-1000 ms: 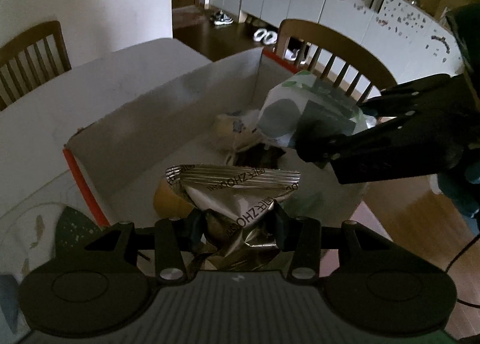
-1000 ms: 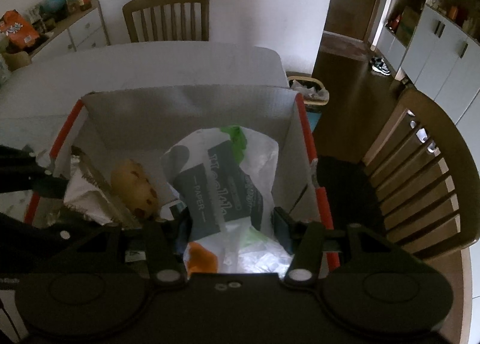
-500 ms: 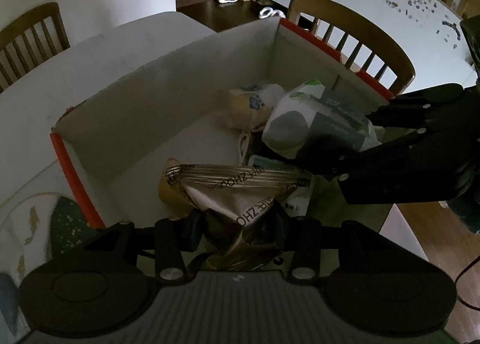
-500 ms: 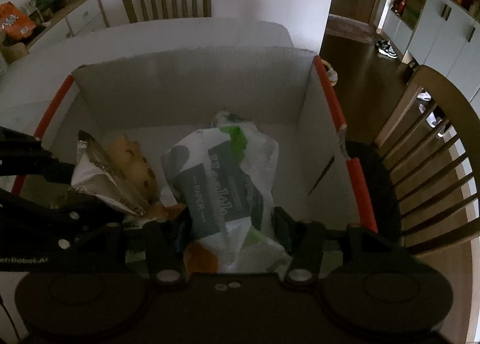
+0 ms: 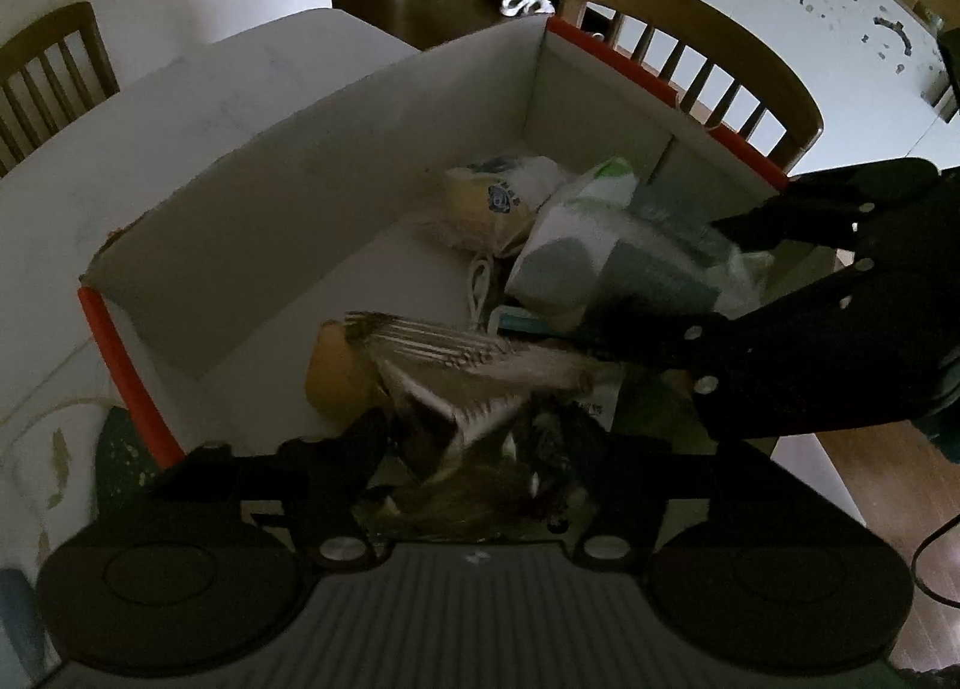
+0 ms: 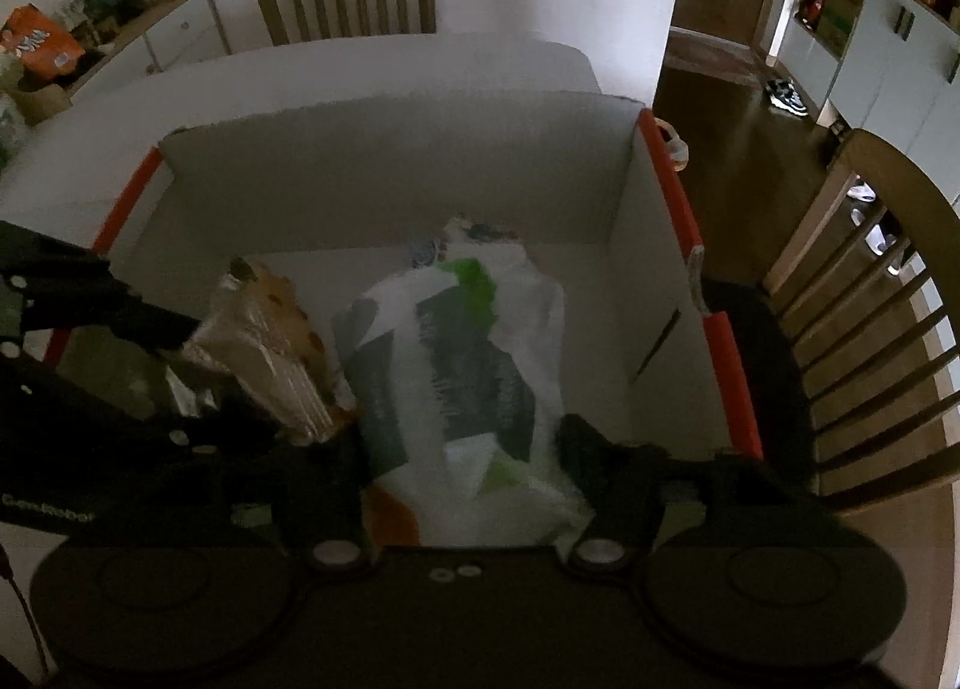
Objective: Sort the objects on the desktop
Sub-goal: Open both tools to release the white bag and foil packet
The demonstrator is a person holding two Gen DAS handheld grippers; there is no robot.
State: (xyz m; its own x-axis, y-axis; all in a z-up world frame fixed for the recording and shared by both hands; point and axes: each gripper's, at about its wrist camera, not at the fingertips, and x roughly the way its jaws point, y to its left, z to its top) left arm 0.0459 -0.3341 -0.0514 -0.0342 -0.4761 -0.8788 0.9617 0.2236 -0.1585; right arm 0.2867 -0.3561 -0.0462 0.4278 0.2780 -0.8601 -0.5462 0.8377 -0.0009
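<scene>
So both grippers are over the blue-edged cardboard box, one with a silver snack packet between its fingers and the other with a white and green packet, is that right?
Not quite: the box's edges are orange-red, not blue, as the right wrist view shows. The rest stands: the left gripper has the silver snack packet between its opening fingers, and the right gripper has the white and green packet between its opening fingers.

Silver foil snack bag (image 5: 456,383) blurred, crimped top edge up, low in the white cardboard box (image 5: 270,221); white-green-grey paper pack (image 6: 462,383) lengthwise mid-box; yellow bun packet (image 5: 492,203) behind it.
</scene>
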